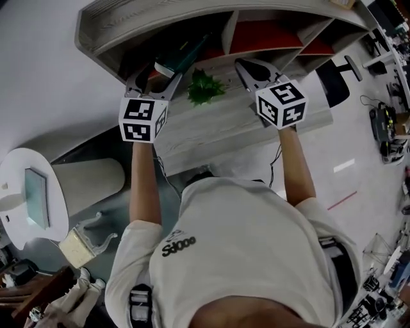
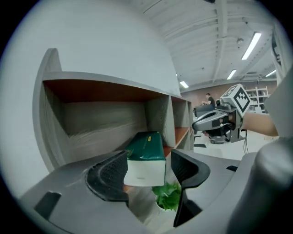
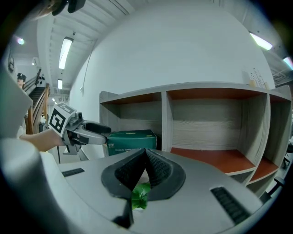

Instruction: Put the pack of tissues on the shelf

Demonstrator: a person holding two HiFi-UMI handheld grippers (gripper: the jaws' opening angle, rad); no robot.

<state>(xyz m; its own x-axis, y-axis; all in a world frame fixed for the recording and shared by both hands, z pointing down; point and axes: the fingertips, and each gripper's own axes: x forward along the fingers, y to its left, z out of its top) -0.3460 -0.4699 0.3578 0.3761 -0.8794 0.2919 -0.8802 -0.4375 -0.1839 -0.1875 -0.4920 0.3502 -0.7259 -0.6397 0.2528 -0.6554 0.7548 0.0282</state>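
Observation:
The pack of tissues (image 2: 145, 155), dark green with a white end face, lies in the leftmost compartment of the grey shelf (image 1: 211, 19), its end sticking out toward me. My left gripper (image 2: 149, 176) stands open just in front of it; the left pad is close to the pack's side and a gap shows at the right pad. In the right gripper view the pack (image 3: 132, 140) rests on the compartment floor, with the left gripper's tips at its near end. My right gripper (image 3: 145, 157) is shut on nothing and hovers before the middle compartment.
A small green plant (image 1: 205, 88) stands on the wooden top below the shelf, between the two grippers. The middle and right compartments have red-brown floors. A round white table (image 1: 25, 192) is at the left and a black office chair (image 1: 333, 80) at the right.

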